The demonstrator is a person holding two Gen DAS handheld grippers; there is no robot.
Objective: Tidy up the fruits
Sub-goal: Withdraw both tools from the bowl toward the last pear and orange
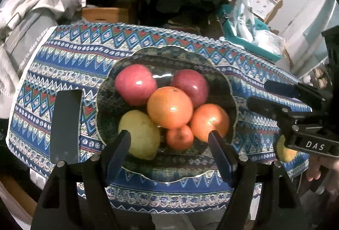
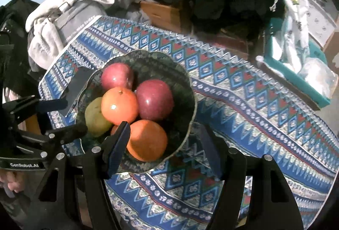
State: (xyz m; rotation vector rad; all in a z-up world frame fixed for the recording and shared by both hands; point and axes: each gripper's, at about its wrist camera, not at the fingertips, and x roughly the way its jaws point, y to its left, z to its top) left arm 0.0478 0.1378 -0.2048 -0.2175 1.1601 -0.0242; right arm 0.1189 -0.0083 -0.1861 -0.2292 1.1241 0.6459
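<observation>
A dark scalloped bowl (image 1: 220,79) (image 2: 188,90) on the patterned tablecloth holds two red apples (image 1: 135,83) (image 1: 191,85), two oranges (image 1: 169,107) (image 1: 209,121), a yellow-green pear (image 1: 142,134) and a small red fruit (image 1: 180,137). My left gripper (image 1: 169,141) is open and empty, just above the bowl's near side. My right gripper (image 2: 165,134) is open and empty over the bowl's near right rim. In the left wrist view the right gripper (image 1: 275,98) stands at the right, with a yellow fruit (image 1: 285,152) on the cloth behind it.
A flat black object (image 1: 65,124) (image 2: 79,83) lies on the cloth left of the bowl. A teal bin (image 1: 254,43) (image 2: 296,73) with plastic bags stands beyond the table's far right. Grey clothes (image 1: 36,9) are heaped at the far left.
</observation>
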